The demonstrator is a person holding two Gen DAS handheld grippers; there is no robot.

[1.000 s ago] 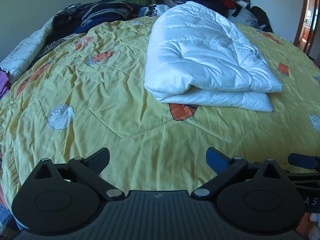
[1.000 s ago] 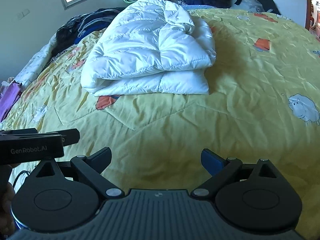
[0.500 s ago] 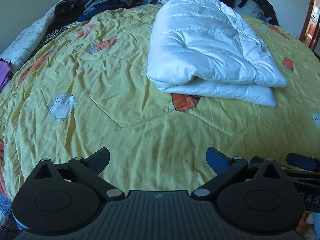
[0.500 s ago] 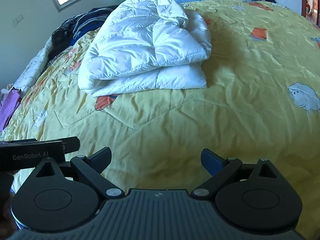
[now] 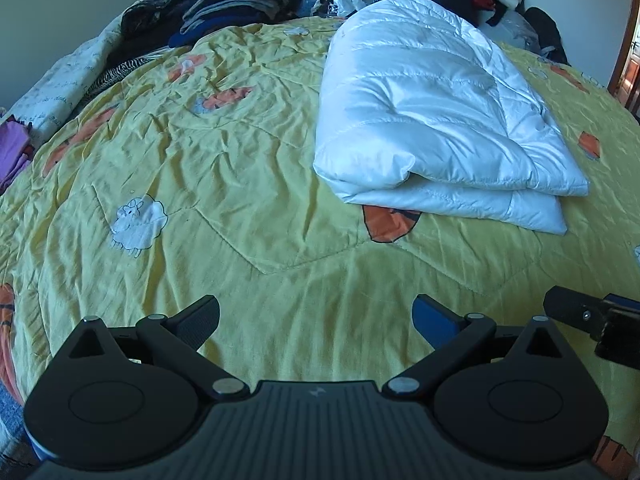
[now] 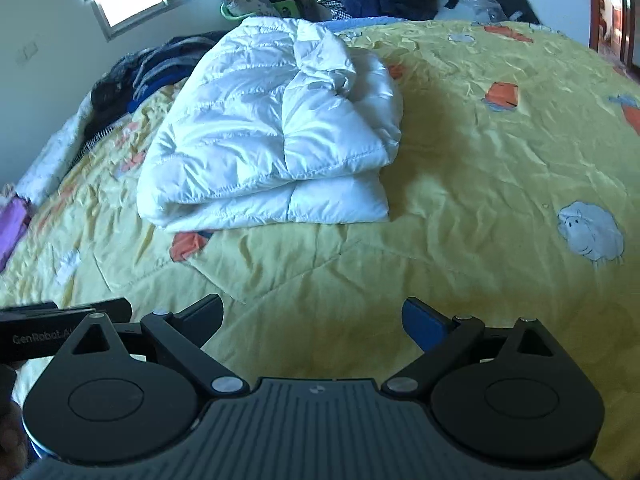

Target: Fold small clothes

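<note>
Both grippers, tilted lower than before: left gripper [image 5: 316, 316] and right gripper [image 6: 312, 316] spread wide, empty. Folded white puffer jacket [image 6: 272, 136] lies mid-bed; bare yellow quilt [image 5: 248, 208] separates its near edge from both grippers.

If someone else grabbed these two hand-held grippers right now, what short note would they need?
Left gripper: open, empty, above the yellow quilted bedspread.
Right gripper: open, empty, beside the left one.
White puffy quilted jacket: lies folded in layers on the bedspread, ahead of both grippers, touched by neither.
Done: the jacket looks folded.
Left: probably the pile of dark clothes at the bed's far edge; fetch the next piece there.
</note>
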